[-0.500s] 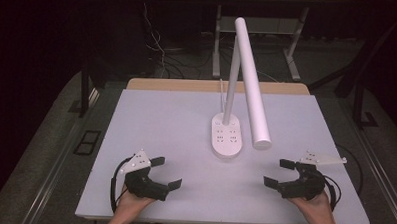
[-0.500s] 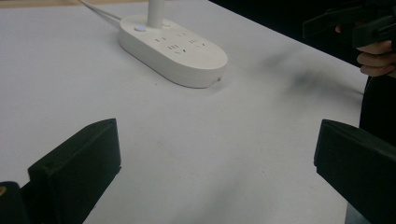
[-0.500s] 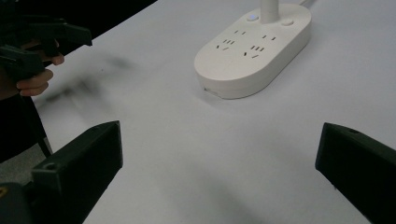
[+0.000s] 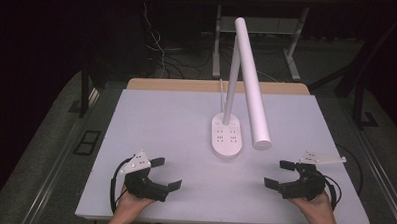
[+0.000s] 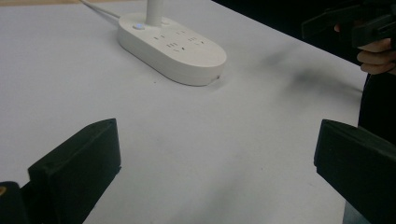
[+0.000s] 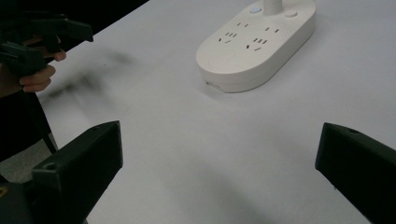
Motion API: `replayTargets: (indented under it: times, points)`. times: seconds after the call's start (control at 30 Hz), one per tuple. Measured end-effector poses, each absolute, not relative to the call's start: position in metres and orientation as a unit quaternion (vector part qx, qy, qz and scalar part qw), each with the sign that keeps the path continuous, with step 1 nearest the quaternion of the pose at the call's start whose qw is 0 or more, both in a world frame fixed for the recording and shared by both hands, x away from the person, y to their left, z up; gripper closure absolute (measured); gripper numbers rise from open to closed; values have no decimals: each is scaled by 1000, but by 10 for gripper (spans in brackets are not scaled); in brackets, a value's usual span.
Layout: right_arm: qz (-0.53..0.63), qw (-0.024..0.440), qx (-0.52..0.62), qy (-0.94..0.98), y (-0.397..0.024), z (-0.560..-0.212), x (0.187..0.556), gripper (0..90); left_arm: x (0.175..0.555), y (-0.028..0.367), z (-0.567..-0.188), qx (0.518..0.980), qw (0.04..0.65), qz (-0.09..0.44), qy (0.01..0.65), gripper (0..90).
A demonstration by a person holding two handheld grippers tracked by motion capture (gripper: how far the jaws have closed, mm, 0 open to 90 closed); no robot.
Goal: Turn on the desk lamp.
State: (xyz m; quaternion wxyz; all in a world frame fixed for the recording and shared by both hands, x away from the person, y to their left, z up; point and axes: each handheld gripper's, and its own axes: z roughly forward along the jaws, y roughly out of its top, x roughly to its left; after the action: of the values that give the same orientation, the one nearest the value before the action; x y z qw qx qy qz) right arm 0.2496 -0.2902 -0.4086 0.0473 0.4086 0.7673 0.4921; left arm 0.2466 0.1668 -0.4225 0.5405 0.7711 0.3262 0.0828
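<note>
Table: pale top [image 4: 151,120], dark room behind; my hands low at its near edge.
Lamp: white lamp [image 4: 227,138] stands mid-table, tube head hanging over the right.
Left gripper [image 4: 160,173]: jaws wide, empty.
Right gripper [image 4: 279,175]: jaws wide, empty.
Risk: I judge a careless reach could clip the tube and tip it.

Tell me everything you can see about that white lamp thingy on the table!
The lamp is all white, smooth like plastic. Its oval base lies flat on the table, with plug sockets and small buttons on top. A thin pole rises from it, and a long tube head slants down. A white cord trails behind. No gripper touches it.
</note>
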Motion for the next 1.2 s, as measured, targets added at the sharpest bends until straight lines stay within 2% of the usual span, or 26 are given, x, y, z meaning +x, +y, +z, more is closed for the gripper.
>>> replayTargets:
  times: [0.7, 1.2]
  points:
    - [472, 42, 410, 780, -290, -407, 253, 5, 248, 170, -424, 767, 541, 81, 336, 0]
    - [468, 30, 400, 788, -290, -392, 264, 6, 247, 168, -424, 769, 538, 81, 335, 0]
